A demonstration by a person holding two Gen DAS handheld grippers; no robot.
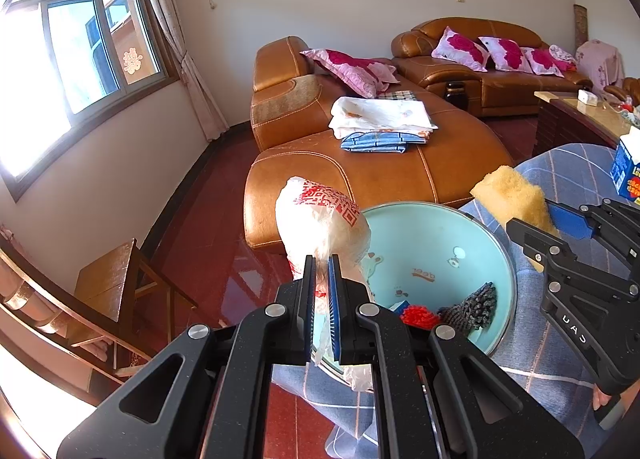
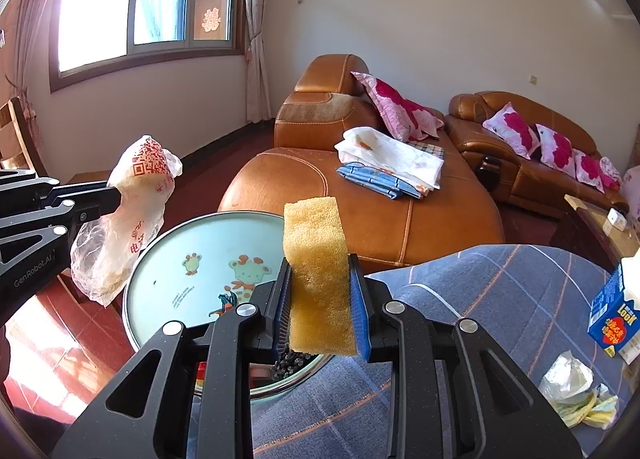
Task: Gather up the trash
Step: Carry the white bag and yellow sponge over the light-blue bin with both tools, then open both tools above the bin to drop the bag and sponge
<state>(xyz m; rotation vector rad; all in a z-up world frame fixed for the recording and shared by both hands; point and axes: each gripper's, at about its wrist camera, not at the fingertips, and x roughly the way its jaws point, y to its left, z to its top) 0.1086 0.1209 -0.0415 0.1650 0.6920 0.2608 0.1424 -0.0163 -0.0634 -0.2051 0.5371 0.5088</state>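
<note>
Here, left gripper (image 1: 322,271) jaws pinch plastic bag (image 1: 324,219); right gripper (image 2: 320,299) jaws clamp yellow sponge (image 2: 316,259), basin (image 2: 180,243) beyond both.

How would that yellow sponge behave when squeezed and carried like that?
Probably soft: the sponge looks porous, and the right gripper pinches its lower part between both pads. Likely light for its size, since it stands upright above the jaws without sagging. Its coarse surface should resist slipping.

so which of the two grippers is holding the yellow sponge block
The right gripper: it clamps the yellow sponge block, whereas the left gripper pinches a crumpled red-printed plastic bag.
</note>
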